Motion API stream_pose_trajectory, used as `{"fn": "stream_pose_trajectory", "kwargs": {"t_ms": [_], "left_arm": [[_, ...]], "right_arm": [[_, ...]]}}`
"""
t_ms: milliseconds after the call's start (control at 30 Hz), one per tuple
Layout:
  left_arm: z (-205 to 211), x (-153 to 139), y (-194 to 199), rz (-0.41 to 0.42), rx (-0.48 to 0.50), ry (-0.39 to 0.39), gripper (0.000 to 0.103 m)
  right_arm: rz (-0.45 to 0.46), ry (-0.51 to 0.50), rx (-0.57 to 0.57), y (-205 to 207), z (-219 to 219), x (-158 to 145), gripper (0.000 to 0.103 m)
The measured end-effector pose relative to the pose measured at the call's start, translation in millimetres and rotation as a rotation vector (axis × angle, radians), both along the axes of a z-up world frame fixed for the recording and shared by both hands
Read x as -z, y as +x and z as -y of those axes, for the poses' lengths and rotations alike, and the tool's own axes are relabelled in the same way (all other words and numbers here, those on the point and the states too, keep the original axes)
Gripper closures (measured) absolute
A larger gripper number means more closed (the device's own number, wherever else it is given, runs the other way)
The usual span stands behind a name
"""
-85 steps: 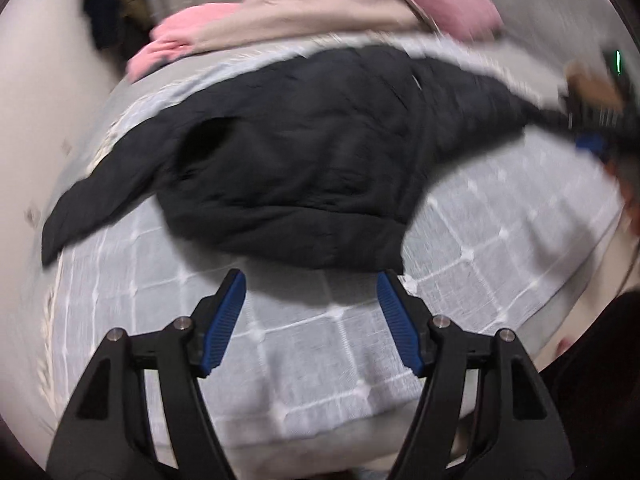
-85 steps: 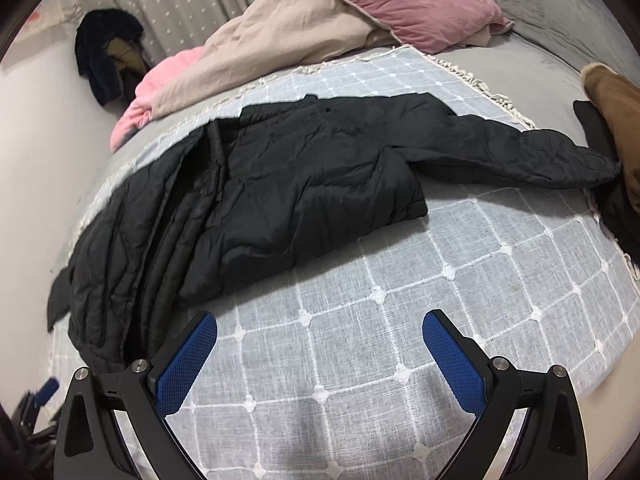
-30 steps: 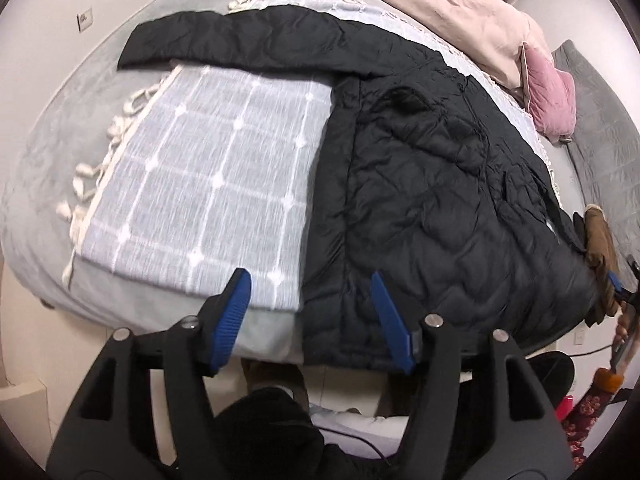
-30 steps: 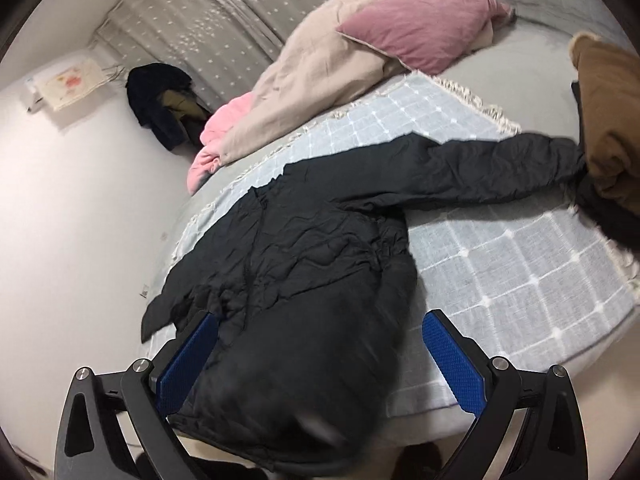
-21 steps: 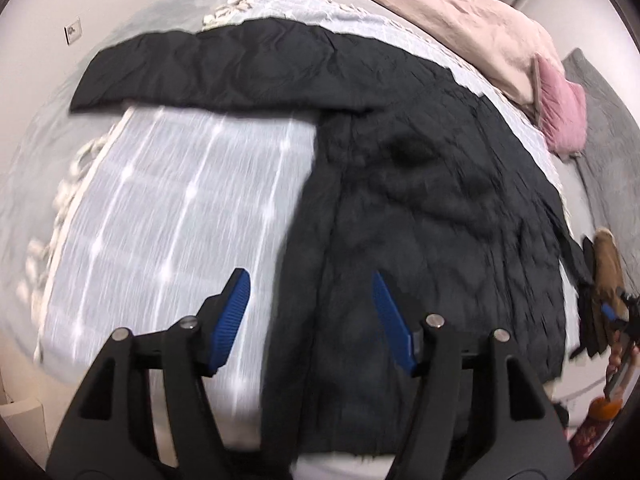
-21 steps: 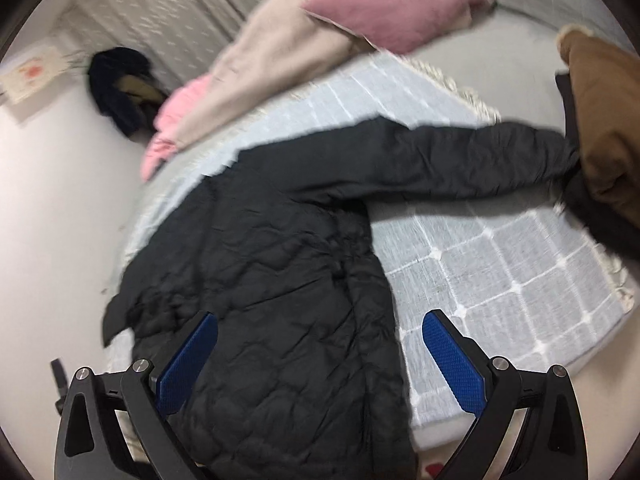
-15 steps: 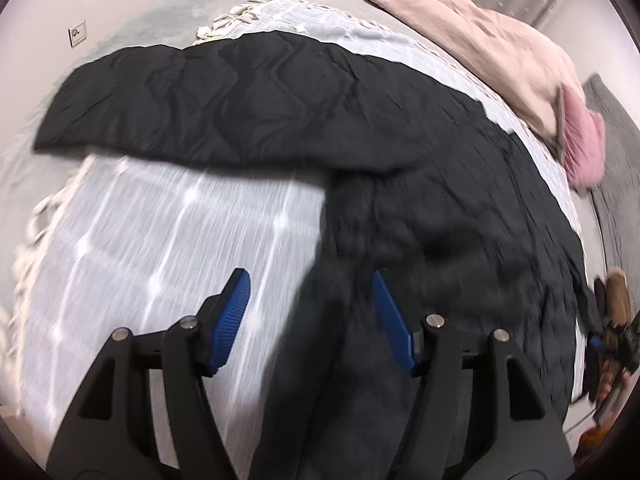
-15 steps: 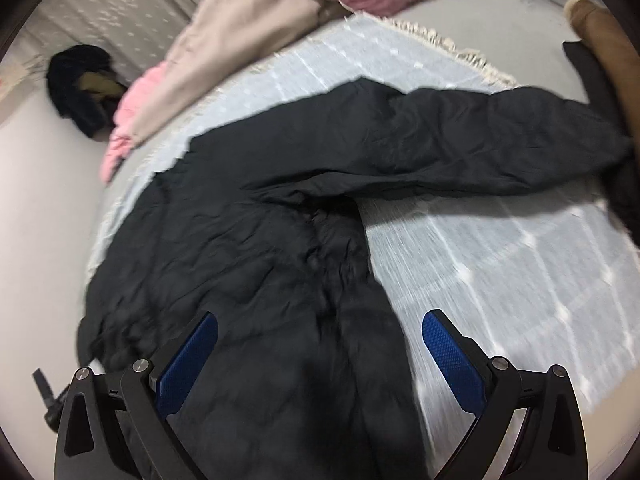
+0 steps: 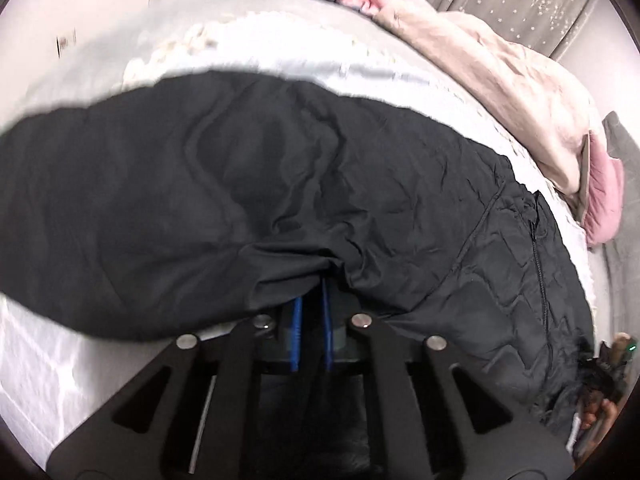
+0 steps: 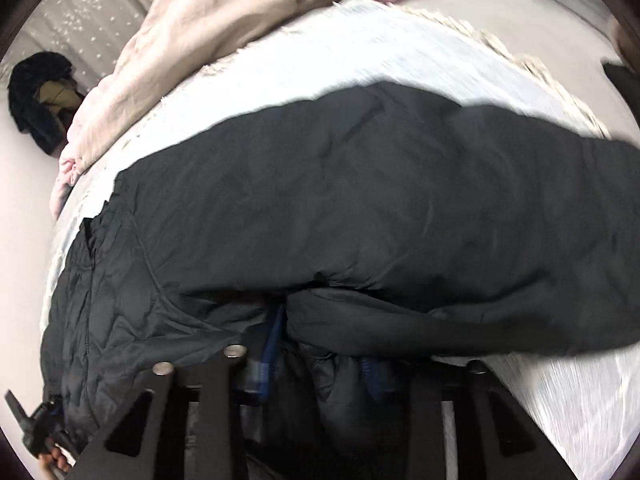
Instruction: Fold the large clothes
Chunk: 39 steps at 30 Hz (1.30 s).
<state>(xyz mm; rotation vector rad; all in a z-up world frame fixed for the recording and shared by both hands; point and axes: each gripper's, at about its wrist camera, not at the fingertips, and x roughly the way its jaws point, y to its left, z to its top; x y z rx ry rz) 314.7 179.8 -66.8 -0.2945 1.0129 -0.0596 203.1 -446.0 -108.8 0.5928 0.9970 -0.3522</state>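
Note:
A black quilted jacket (image 9: 360,200) lies spread on the bed's grey checked blanket (image 9: 280,48); it also fills the right wrist view (image 10: 360,208). My left gripper (image 9: 311,312) is shut on the jacket fabric at the armpit, where the left sleeve (image 9: 120,184) meets the body. My right gripper (image 10: 320,344) is closed around a bunch of jacket fabric at the other armpit, below the right sleeve (image 10: 500,208). Its blue pads (image 10: 272,340) are partly hidden by cloth.
A beige quilt (image 9: 500,72) and a pink pillow (image 9: 604,200) lie at the bed's far side. A dark garment (image 10: 36,96) hangs by the curtain. White wall (image 10: 24,216) borders the bed. Brown clothing (image 10: 624,40) sits at the far right edge.
Both grippers have moved down onto the jacket and closed on its fabric at the two armpits. Half a second ago both were open above it.

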Motion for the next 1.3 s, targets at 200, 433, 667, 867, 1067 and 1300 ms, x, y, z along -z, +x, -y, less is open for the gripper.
{"fn": "stream_pose_trajectory", "kwargs": {"t_ms": [200, 433, 667, 867, 1067, 1300], "left_arm": [[8, -24, 39, 0.127, -0.036, 0.050, 0.095], [21, -5, 58, -0.016, -0.044, 0.156, 0.076], [6, -14, 4, -0.086, 0.080, 0.091, 0.035], [-6, -29, -27, -0.020, 0.146, -0.071, 0.035], [-1, -32, -20, 0.035, 0.284, -0.251, 0.035], [24, -24, -1, -0.012, 0.349, -0.059, 0.035]], "right_arm": [[0.074, -0.142, -0.043, 52, -10, -30, 0.080], [0.012, -0.041, 0.012, 70, -6, -26, 0.076], [-0.037, -0.087, -0.174, 16, -54, -39, 0.046], [0.002, 0.003, -0.224, -36, -93, -51, 0.042], [0.024, 0.059, -0.261, -47, -138, -57, 0.041], [0.038, 0.167, -0.253, -75, -159, -47, 0.041]]}}
